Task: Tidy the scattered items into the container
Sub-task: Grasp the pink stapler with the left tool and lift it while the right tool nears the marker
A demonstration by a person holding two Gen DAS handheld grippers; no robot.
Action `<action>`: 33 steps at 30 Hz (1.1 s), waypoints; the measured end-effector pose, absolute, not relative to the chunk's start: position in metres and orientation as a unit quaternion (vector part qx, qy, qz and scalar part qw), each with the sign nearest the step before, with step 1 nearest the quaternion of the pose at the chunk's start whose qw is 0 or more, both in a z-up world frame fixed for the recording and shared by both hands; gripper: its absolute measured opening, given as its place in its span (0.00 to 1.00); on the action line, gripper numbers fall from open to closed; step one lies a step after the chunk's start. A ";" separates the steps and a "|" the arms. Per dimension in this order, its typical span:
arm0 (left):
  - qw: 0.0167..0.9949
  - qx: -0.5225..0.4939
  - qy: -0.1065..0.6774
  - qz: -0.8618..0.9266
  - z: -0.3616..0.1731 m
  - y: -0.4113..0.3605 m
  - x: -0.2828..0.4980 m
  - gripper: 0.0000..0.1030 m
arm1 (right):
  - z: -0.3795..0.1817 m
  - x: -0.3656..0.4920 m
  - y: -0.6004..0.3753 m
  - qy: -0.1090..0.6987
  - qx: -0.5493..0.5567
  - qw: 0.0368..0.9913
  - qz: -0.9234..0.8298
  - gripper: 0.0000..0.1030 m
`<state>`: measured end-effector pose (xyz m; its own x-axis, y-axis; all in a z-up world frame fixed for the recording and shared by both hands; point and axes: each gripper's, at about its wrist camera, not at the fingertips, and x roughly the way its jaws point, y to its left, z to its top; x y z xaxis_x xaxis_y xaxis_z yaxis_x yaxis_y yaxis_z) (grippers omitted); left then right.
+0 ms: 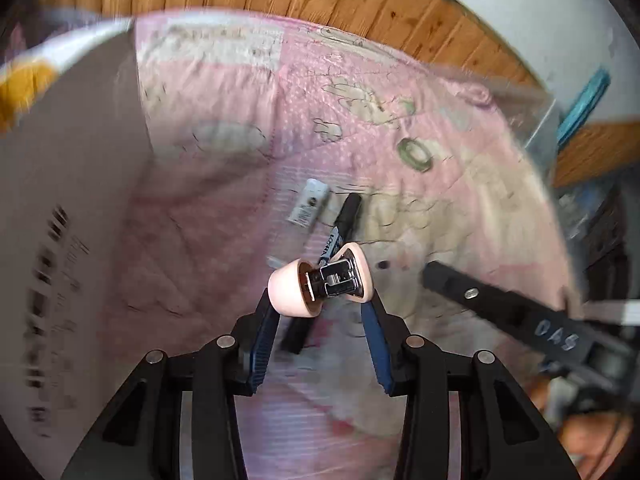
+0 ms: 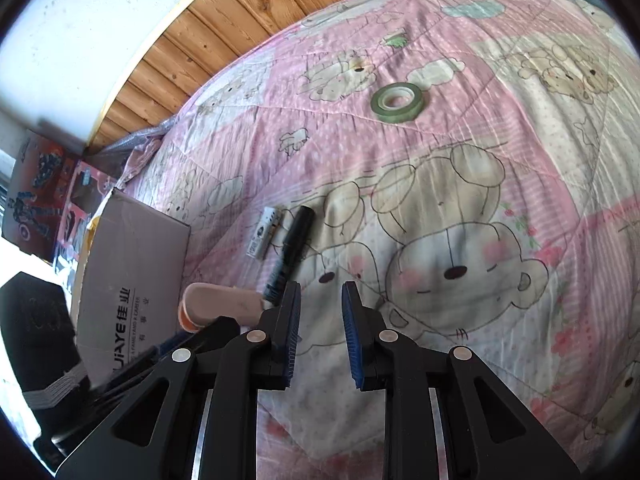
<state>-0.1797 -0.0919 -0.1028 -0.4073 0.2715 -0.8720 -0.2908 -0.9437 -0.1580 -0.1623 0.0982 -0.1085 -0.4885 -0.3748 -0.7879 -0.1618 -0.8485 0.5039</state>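
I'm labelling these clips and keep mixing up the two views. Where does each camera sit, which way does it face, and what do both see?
Left wrist: rides the left hand-held gripper, facing along its fingers over the pink quilt; it grips a pink stapler beside the cardboard box.
Right wrist: rides the right hand-held gripper, open and empty, facing across the quilt toward the wooden headboard.
Shared: marker, white tube, green tape roll, box, stapler.

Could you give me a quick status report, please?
Left gripper shut on pink stapler. Right gripper open, empty. Marker, battery, tape on bed. Box left.
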 end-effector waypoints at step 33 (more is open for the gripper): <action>0.262 -0.474 0.083 0.837 -0.117 -0.041 -0.108 0.36 | -0.104 -0.113 0.142 -0.310 0.499 0.045 -0.808 0.24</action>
